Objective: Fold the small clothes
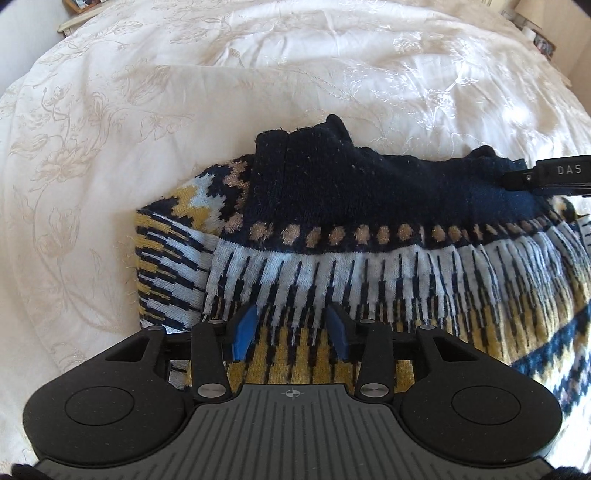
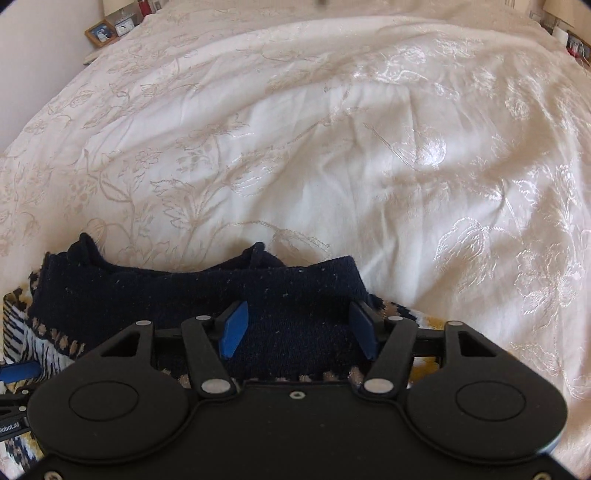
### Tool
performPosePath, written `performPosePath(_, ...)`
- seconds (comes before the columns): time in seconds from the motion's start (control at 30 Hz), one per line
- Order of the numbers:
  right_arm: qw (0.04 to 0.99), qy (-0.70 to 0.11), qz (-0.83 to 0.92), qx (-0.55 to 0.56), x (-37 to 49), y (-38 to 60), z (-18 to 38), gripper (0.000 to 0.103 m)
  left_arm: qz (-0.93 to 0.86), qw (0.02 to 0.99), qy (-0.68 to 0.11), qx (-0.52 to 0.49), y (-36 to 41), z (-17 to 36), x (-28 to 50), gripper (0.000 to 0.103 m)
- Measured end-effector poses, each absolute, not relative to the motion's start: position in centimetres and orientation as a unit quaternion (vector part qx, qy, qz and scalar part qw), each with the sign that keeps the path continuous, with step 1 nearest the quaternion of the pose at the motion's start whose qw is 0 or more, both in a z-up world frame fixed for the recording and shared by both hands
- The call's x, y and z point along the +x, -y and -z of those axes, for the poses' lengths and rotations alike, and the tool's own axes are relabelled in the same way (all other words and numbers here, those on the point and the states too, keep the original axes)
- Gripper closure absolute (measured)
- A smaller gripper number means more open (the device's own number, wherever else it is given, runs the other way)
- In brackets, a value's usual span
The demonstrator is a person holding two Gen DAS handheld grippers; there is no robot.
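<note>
Folded navy, yellow and white patterned sweater (image 1: 369,236) lying flat.

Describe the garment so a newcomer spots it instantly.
Start from the white embroidered bedspread that fills both views. At its near edge lies the knitted sweater, the only coloured item: a navy band on top, a row of tan dots below, then pale blue, navy and mustard zigzags.

White floral-embroidered bedspread (image 2: 295,147) covers bed; framed photo (image 2: 100,32) on far-left bedside surface, another (image 2: 576,43) far right.
</note>
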State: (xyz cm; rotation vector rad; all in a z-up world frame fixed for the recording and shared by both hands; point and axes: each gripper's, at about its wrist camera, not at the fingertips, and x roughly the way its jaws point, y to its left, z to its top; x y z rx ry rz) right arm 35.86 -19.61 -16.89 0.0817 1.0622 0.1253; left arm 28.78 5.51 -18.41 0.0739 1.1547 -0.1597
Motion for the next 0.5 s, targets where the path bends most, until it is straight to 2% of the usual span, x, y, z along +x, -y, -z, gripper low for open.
performPosePath(0.13, 0.869, -0.485, -0.093, -0.005, 32.8, 17.1, 15.4, 0.03, 0.074, 0.838, -0.539, 0.045, -5.3, 18.4, 28.7, 0.061)
performPosePath(0.37, 0.847, -0.515, -0.101, -0.083, 27.7, 13.7, 17.1, 0.03, 0.075, 0.84, -0.535, 0.051, -5.0, 18.5, 28.3, 0.061)
performPosePath(0.5, 0.848, -0.516, -0.081, -0.087, 27.0, 14.4, 18.8, 0.02, 0.083, 0.838, -0.536, 0.057, -4.9, 18.6, 28.4, 0.06)
